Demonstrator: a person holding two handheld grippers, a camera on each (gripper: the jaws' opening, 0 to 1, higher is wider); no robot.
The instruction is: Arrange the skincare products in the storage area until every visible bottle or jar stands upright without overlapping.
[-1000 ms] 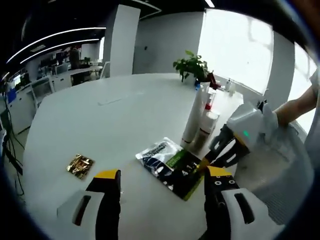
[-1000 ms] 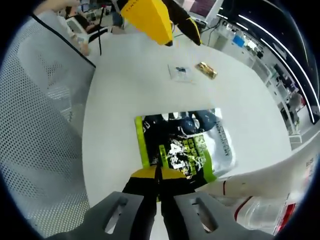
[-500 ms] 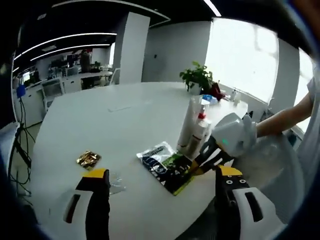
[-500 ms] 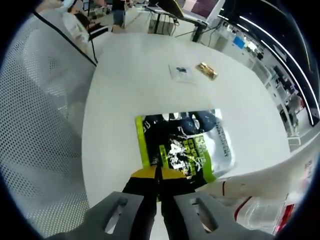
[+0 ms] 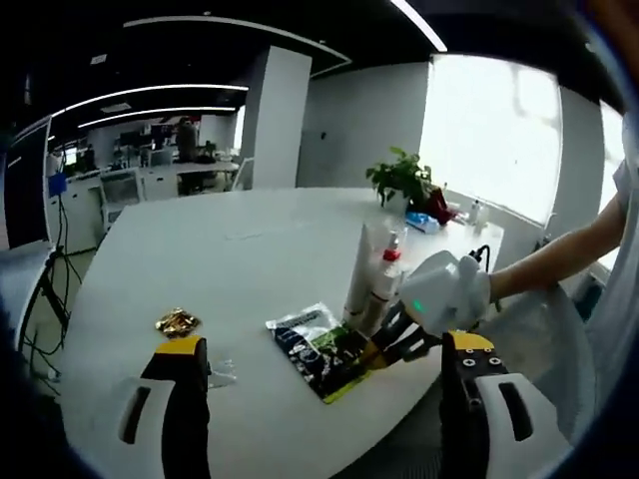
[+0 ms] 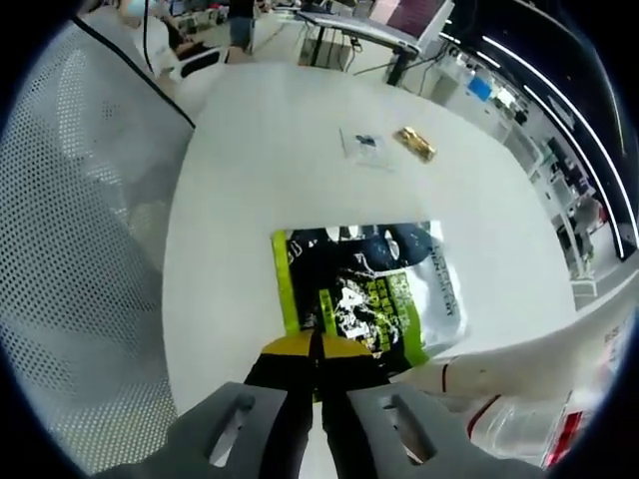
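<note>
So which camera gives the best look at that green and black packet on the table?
The right gripper view: the green and black packet lies large and flat just ahead of the right gripper, which is shut on its near edge. The left gripper view shows the packet small, beside two upright bottles.

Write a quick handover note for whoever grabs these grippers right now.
Right gripper: shut on the near edge of the green-and-black pouch, lying flat on the white table.
Left gripper: open, empty, above the table.
Tall white bottle and red-capped spray bottle stand upright together, just behind the pouch.
Gold packet and small clear sachet lie flat.
Left: sort the pouch, keep bottles upright.
</note>
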